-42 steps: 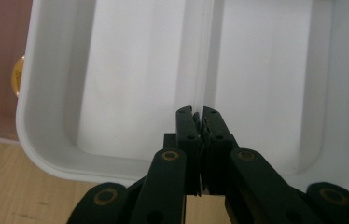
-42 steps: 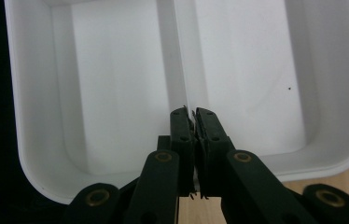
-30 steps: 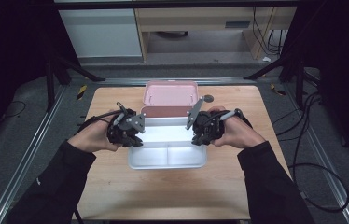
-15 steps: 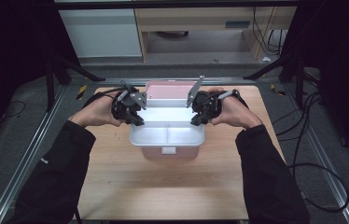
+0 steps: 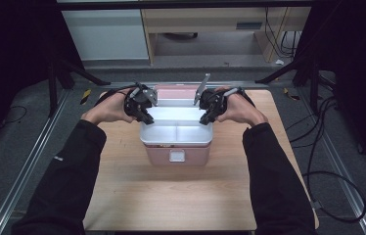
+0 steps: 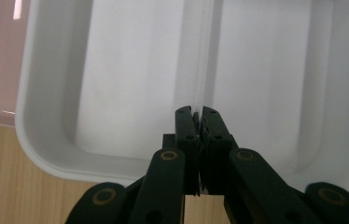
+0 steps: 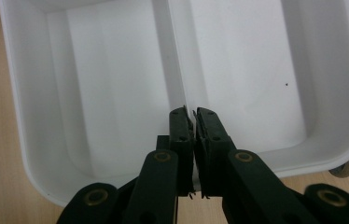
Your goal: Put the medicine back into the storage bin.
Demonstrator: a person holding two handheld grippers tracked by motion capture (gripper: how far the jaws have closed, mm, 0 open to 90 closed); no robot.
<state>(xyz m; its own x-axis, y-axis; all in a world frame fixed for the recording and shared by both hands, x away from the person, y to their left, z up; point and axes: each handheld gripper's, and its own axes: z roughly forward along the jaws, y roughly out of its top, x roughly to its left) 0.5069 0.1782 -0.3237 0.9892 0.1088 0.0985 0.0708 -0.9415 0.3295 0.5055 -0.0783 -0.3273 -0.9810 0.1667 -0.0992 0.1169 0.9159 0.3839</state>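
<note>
The white two-compartment tray (image 5: 176, 133) sits on top of the pink lunch box base (image 5: 176, 155) near the middle of the wooden table (image 5: 171, 196), and its rim looks level with the base's edge. Beyond it, touching or just behind, lies the pink lid (image 5: 176, 90).

The left gripper (image 5: 143, 111) is at the tray's left end and the right gripper (image 5: 206, 114) is at its right end. In each gripper view the two black jaws are pinched nearly together on the tray's end wall, in line with the central divider (image 6: 199, 56) that splits the white tray. So both grippers have the thin plastic rim clamped, one at each end.

The risks come from that narrow, two-point hold. If one gripper lets go before the other, the tray could tip on the base and jam at an angle instead of seating flat. If either hand pulls sideways while clamped, the light base may slide on the smooth table or lift with the tray. From the high view I cannot tell whether the tray is fully pressed home on the far side, since the hands cover those corners; a partly seated tray would stop the lid from closing later. A hard squeeze could also bend the thin rim.
</note>
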